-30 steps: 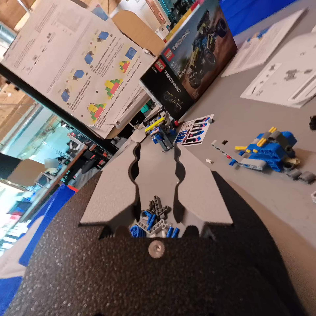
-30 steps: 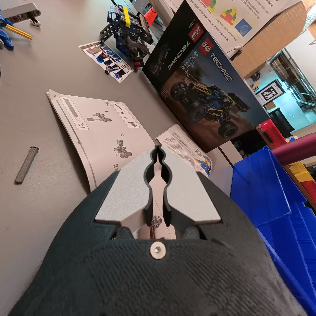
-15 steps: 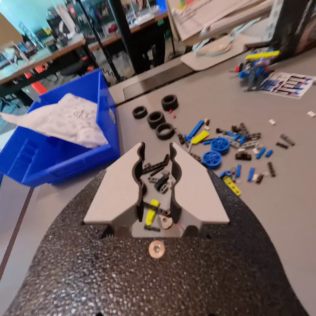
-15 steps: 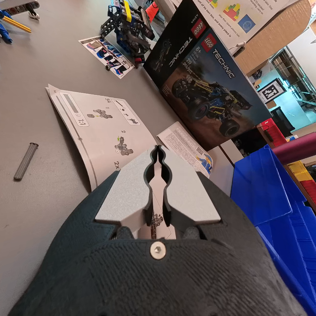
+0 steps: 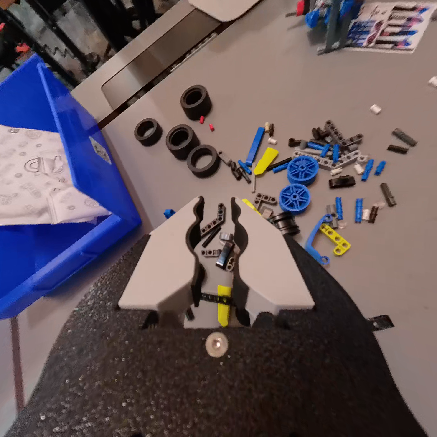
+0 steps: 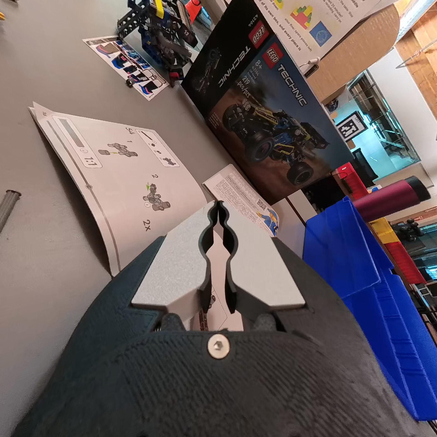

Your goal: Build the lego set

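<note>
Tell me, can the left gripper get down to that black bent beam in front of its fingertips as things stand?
Probably yes. The left gripper is open and empty, and the black bent beam shows in the gap between its fingers with nothing lying over it. A thin black axle and other small parts sit close beside it, so it may catch those too.

Left gripper [image 5: 217, 203], fingers apart, sits over small loose parts [image 5: 331, 163] strewn across the middle of the tabletop [image 5: 272, 78]; four black tires [image 5: 179, 139] crowd the side toward the blue bin [image 5: 94, 165] at the tabletop's left edge, leaving bare lanes only toward the far edge. Right gripper [image 6: 218, 205], tips together, is hemmed by the open booklet [image 6: 123, 170] beneath it, the set box [image 6: 267, 113] standing ahead, and a second blue bin [image 6: 350, 248] along the right edge. Bare tabletop lies left of the booklet, broken by one grey rod [image 6: 7, 205].
</note>
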The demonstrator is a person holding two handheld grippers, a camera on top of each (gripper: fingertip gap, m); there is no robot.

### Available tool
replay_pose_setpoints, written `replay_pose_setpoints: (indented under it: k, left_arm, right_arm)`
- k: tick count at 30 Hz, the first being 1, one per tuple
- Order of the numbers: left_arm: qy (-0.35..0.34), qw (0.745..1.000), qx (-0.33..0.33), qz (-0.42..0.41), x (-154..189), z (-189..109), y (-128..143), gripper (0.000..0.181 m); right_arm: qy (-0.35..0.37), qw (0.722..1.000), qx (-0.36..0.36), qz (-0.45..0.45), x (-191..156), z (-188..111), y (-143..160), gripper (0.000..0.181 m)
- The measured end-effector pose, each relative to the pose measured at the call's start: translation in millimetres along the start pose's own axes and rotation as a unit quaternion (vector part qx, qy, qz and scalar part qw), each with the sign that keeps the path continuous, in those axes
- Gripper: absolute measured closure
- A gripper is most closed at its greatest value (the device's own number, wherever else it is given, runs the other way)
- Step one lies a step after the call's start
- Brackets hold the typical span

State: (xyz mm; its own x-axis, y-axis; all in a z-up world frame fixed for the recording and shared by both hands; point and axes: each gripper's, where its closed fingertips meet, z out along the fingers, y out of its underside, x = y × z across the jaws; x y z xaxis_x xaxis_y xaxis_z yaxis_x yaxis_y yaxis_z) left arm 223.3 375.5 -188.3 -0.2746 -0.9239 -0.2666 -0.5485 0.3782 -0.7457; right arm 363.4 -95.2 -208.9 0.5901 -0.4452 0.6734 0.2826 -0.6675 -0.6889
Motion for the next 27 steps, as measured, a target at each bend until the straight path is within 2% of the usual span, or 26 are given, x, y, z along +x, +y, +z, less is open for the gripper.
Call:
replay_pose_setpoints:
  k: [2, 5, 9, 13, 17, 20, 23, 27]
  left_arm:
    - [0.026, 1.000, 0.010, 0.010, 0.5, 0.1, -4.6, 0.162]
    - [0.022, 0.999, 0.004, 0.044, -12.4, 3.6, -1.7, 0.165]
    - [0.024, 0.999, -0.017, 0.021, -33.7, 7.5, 3.0, 0.165]
    - [0.027, 1.000, 0.013, 0.000, -47.5, 8.9, 2.5, 0.166]
    - [0.071, 0.997, 0.008, -0.012, -35.8, 5.6, 22.9, 0.181]
    - [0.114, 0.993, -0.001, 0.026, -20.2, 1.5, 35.4, 0.178]
    - [0.166, 0.984, 0.020, 0.055, 2.3, -0.9, 27.6, 0.176]
    - [0.156, 0.983, -0.038, 0.091, 3.7, 10.3, 47.4, 0.172]
  right_arm:
    - [0.003, 1.000, -0.002, -0.007, 0.1, 0.8, 0.8, 0.181]
    - [0.015, 1.000, 0.006, -0.016, 2.5, 0.3, -1.7, 0.181]
    - [0.049, 0.998, 0.016, -0.041, 10.1, -3.2, -7.5, 0.181]
    - [0.070, 0.996, -0.001, -0.056, 15.9, -2.9, -2.1, 0.181]
    - [0.083, 0.995, -0.009, -0.054, 21.3, -3.1, 3.6, 0.181]
    - [0.086, 0.995, -0.017, -0.047, 23.8, -2.2, 8.3, 0.181]
    - [0.084, 0.995, -0.023, -0.041, 24.0, -1.0, 11.6, 0.181]
    - [0.082, 0.995, -0.028, -0.043, 23.1, -0.4, 13.6, 0.181]
